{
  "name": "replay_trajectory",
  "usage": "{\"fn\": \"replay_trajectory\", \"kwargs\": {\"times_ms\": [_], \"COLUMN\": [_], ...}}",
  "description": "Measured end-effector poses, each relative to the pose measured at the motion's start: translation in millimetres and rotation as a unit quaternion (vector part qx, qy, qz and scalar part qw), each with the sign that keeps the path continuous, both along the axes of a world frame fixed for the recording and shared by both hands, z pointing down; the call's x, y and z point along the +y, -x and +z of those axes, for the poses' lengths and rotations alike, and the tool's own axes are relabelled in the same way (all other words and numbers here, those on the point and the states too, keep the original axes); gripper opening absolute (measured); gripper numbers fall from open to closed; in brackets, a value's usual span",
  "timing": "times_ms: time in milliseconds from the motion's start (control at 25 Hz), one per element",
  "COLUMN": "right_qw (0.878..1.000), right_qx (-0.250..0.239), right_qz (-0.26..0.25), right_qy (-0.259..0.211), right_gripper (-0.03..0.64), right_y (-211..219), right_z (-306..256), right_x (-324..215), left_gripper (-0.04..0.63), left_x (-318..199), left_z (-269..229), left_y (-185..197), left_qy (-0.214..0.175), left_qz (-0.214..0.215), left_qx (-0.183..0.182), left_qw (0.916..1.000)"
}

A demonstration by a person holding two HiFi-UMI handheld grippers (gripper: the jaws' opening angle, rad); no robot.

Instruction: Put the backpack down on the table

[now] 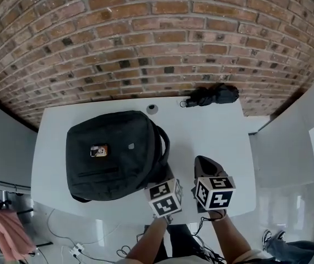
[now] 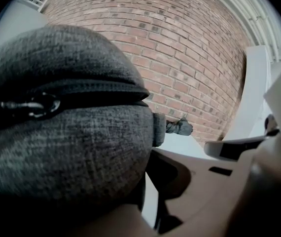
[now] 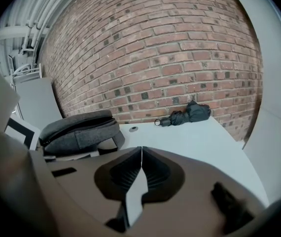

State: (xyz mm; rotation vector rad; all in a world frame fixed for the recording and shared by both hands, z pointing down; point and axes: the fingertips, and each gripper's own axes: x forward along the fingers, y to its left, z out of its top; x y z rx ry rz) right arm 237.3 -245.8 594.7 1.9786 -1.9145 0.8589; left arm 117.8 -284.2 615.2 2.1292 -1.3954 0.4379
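Backpack: the backpack [image 1: 113, 153] lies flat on the bench [image 1: 212, 131] with its front side up, just ahead and to the left of the left claw [image 2: 149, 181]. Its whole body seems to rest on the bench.
Left claw: nearly closed on a dark strap [image 1: 160, 175] at the near corner of the backpack. The grey body bulges over its left jaw.
Why this hold: I judge that the strap serves as a handle for lowering, and this grip is not yet let go.
Right claw: the right claw [image 3: 141, 154] is closed with its pads together and nothing between them. It is just right of the left claw, over bare bench, and probably idle.
Umbrella: the folded umbrella [image 1: 215, 94] is far ahead of the right claw, at the back edge.
Writing: an orange patch [image 1: 98, 150] on the backpack is too small to read. The cubes [image 1: 215, 192] carry only square markers.
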Motion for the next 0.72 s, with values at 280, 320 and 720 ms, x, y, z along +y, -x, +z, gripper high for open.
{"fn": "replay_trajectory", "kwargs": {"times_ms": [280,320,720], "right_qw": [1.0,1.0,0.999], "right_qx": [-0.007,-0.008,-0.015], "right_qz": [0.008,0.009,0.021], "right_qy": [0.018,0.021,0.039], "right_gripper": [0.031,0.031,0.031], "right_y": [-1.7,-2.6,-10.3], "right_z": [21.3,24.1,44.8], "right_x": [4.9,6.1,16.5], "left_gripper": [0.04,0.04,0.041], "left_x": [2.2,3.0,8.0], "left_z": [20.2,23.6,51.6], "left_y": [-3.8,-4.3,-8.9], "left_qy": [0.018,0.022,0.049], "left_qz": [-0.004,-0.005,-0.01], "left_qx": [0.0,0.001,0.002], "left_qw": [0.9998,0.9997,0.9988]}}
